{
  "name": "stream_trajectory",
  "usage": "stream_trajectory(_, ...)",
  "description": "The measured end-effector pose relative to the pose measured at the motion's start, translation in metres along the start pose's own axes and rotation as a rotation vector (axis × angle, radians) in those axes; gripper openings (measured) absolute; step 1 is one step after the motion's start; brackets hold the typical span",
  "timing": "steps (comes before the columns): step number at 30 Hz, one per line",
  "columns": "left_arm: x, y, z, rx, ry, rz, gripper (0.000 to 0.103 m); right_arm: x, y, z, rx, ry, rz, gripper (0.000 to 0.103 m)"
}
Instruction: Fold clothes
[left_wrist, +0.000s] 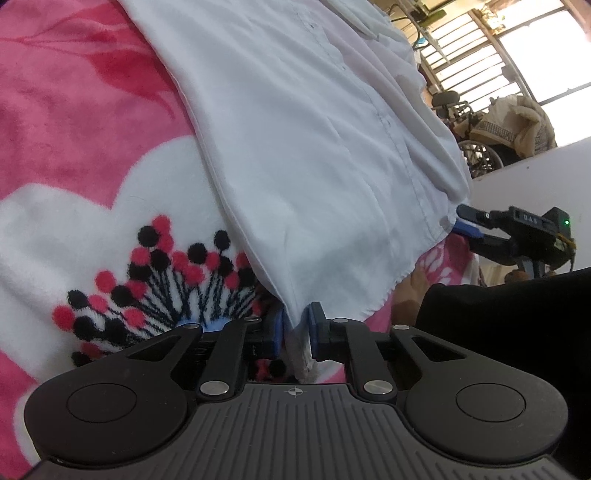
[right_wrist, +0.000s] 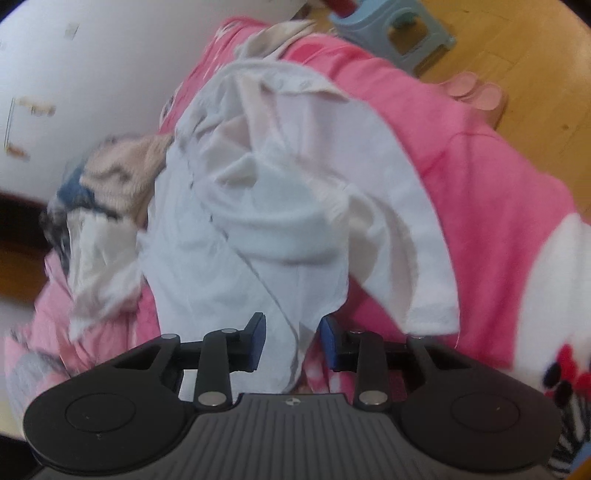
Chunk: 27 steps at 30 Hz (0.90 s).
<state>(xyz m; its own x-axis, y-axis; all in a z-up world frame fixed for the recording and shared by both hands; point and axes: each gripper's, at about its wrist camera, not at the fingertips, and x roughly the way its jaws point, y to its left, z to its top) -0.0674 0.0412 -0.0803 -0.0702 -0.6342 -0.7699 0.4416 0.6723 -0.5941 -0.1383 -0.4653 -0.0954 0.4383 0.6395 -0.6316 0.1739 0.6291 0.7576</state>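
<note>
Shirt (left_wrist: 314, 147) lies on blanket (left_wrist: 74, 129), hem end toward us. Left gripper (left_wrist: 296, 326) clenched on hem corner; right gripper (right_wrist: 291, 341) grasping opposite corner. We lift together, hem taut, level, clear of blanket.

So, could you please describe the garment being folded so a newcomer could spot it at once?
Start from the pink fleece blanket with its big white flower. Across it lies a white button-front cotton shirt, its hem corners pinched by both claws. Unlike the beige and blue clothes heaped beyond, it is plain white with a stitched placket.
</note>
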Motion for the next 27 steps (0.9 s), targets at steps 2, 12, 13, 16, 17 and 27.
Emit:
stream_trajectory(2,-0.001,0.001,0.0,-0.001,-0.001,0.0,0.012,0.004,-0.001,-0.001,0.01,0.008,0.017,0.035)
stream_trajectory(12,0.0,0.002,-0.001,-0.011,-0.001,0.0,0.012,0.024,0.007,-0.01,-0.04,0.067,-0.003,0.035)
stream_trajectory(13,0.0,0.002,-0.001,-0.011,-0.002,0.0,0.012,0.024,0.009,-0.011,-0.056,0.07,-0.013,0.035)
stream_trajectory(16,-0.001,-0.001,-0.002,-0.001,-0.01,0.006,0.009,0.026,0.016,-0.011,-0.115,0.073,-0.047,0.033)
stream_trajectory(17,-0.001,-0.002,-0.002,0.008,-0.015,0.008,0.004,0.027,0.019,-0.011,-0.143,0.075,-0.058,0.03)
stream_trajectory(27,-0.02,-0.011,-0.002,0.077,0.017,-0.106,0.0,0.013,0.043,-0.015,-0.314,0.136,-0.092,0.001)
